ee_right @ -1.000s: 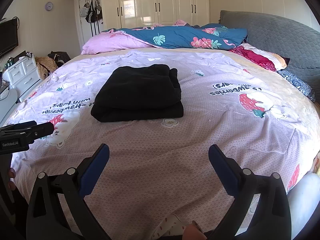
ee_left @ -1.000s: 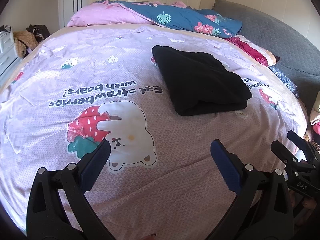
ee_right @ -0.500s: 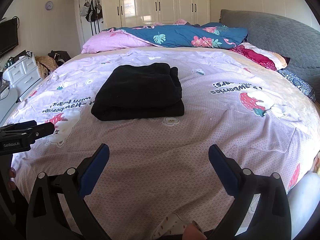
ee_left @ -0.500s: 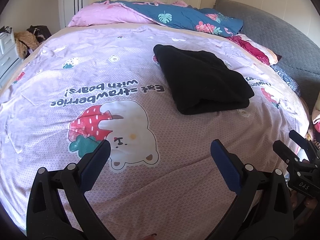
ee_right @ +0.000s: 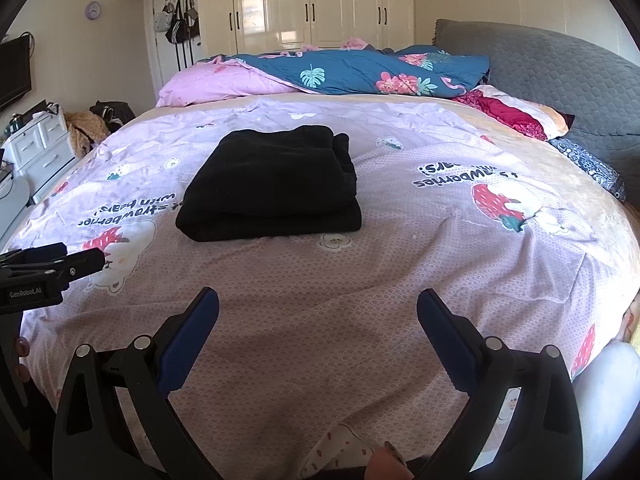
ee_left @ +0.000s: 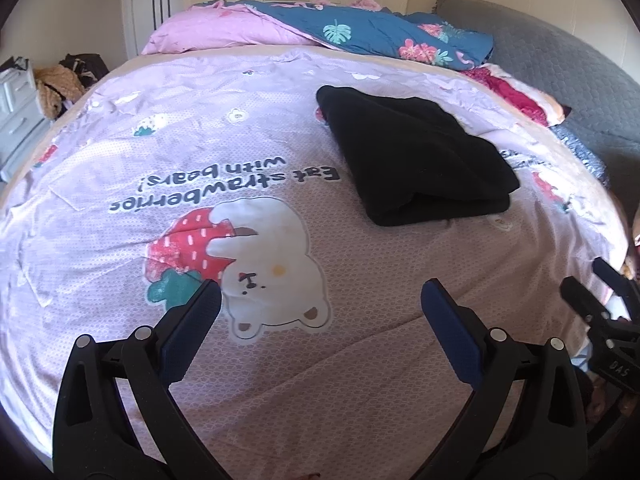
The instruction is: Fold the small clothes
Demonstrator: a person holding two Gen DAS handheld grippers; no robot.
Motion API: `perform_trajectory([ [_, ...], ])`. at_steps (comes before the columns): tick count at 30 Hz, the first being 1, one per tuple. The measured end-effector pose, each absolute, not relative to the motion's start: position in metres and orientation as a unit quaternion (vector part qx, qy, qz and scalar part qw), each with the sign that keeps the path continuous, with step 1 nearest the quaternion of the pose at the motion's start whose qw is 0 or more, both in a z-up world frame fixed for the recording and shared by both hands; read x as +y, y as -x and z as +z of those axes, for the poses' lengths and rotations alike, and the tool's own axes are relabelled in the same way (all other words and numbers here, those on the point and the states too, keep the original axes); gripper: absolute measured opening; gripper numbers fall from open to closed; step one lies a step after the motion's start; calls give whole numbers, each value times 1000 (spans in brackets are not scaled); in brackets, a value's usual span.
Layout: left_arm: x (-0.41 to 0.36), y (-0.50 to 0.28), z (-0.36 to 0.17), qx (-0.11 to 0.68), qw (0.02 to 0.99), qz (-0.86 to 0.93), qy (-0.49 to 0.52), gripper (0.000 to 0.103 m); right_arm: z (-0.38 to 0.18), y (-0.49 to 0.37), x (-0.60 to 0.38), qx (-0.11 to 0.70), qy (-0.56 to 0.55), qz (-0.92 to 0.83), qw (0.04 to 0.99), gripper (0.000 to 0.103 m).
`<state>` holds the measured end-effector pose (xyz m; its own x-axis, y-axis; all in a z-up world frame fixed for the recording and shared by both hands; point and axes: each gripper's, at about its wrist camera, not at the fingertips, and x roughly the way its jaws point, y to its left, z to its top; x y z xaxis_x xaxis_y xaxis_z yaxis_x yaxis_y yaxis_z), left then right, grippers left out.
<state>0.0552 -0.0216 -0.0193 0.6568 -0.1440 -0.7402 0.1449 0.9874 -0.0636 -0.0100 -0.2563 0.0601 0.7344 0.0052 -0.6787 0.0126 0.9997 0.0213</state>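
Note:
A black garment [ee_left: 416, 156] lies folded into a thick rectangle on the lilac bedspread [ee_left: 200, 132], to the right of the printed bear. In the right wrist view the same black garment [ee_right: 276, 184] sits at the middle of the bed, folded edge toward me. My left gripper [ee_left: 320, 312] is open over the near bedspread, well short of the garment, nothing between its blue pads. My right gripper [ee_right: 318, 318] is open too, above the bed's near edge [ee_right: 320, 420]. Each gripper shows at the side of the other's view: the right gripper [ee_left: 600, 312] and the left gripper [ee_right: 60, 264].
A blue floral duvet [ee_right: 360, 72] and pink bedding [ee_right: 216, 84] are piled at the far end. A grey padded headboard [ee_right: 560, 76] runs along the right with red pillows [ee_right: 512, 116]. White drawers [ee_right: 36, 148] stand left; wardrobes [ee_right: 312, 4] behind.
Both views have shifted only slightly; the garment sits a little lower and nearer in the frames. Both grippers stay open and empty, and the garment has not been touched.

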Motion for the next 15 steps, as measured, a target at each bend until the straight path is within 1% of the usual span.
perform_trajectory([
  [5,-16,-57,-25,414,908,-68,-3,94,63,14,-267,359,-21,-33,932,99],
  [8,-3,-58,-28,413,909,-61,7,94,67,23,-294,351,-46,-83,931,99],
  [11,28,-69,-33,422,905,-41,34,94,69,34,-346,345,-71,-169,921,99],
  [15,109,-100,-37,430,901,30,57,94,55,65,-462,352,-87,-351,863,99],
])
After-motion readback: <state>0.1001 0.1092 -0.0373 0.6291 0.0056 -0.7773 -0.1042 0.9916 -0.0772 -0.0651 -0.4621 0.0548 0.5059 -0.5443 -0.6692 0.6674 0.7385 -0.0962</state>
